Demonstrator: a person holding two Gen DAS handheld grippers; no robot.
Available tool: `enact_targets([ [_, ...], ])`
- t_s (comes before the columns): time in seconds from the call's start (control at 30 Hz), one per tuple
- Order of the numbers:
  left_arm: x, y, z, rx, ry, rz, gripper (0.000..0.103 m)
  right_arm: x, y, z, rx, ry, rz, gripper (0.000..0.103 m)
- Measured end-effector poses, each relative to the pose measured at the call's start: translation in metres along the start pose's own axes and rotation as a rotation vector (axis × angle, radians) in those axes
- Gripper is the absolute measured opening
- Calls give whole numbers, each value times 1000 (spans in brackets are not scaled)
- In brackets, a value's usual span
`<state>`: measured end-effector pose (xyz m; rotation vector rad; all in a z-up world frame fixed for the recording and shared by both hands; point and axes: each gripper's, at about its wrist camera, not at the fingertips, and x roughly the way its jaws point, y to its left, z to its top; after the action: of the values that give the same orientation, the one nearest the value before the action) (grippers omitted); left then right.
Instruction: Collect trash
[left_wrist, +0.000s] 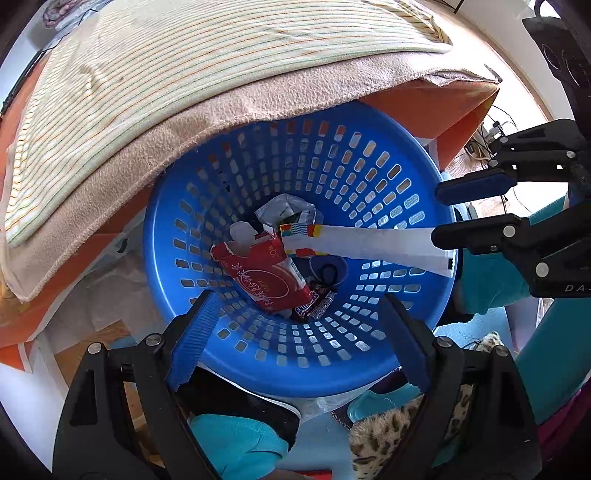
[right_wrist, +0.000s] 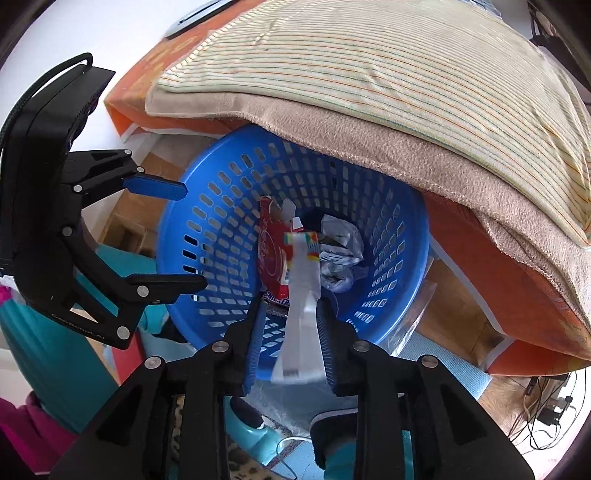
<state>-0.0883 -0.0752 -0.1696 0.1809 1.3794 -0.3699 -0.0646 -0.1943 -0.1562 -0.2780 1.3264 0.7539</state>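
Observation:
A blue perforated basket stands on the floor, partly under a bed edge. Inside lie a red carton, a crumpled silver wrapper and a Snickers wrapper. A long white paper wrapper with a coloured end hangs between the fingers of my right gripper over the basket; the jaws stand apart around it and I cannot tell if they touch it. My left gripper is open and empty above the basket's near rim.
A beige blanket and a striped pillow on an orange mattress overhang the basket. Teal slippers and leopard-print fabric lie at the near side. Cables lie on the floor at the right.

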Motion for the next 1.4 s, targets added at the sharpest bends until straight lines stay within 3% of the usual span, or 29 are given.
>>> enact_targets([
  [0.17,-7,1,1,-7,-23,4,90,-5,-4,0,18,-21,-17,43],
  [0.33,-19,2,5,-12,-62,17,90,-13,-7,3,31,-47,-33,45],
  [0.6,-55,10,24,-34,-167,48,90,-39,-5,16,28,-123,-81,59],
  [0.97,-105,33,56,-80,-309,110,90,-77,-12,39,49,-246,-170,68],
  [1.4,-141,61,87,-154,-419,140,90,-109,-27,83,83,-363,-247,70],
])
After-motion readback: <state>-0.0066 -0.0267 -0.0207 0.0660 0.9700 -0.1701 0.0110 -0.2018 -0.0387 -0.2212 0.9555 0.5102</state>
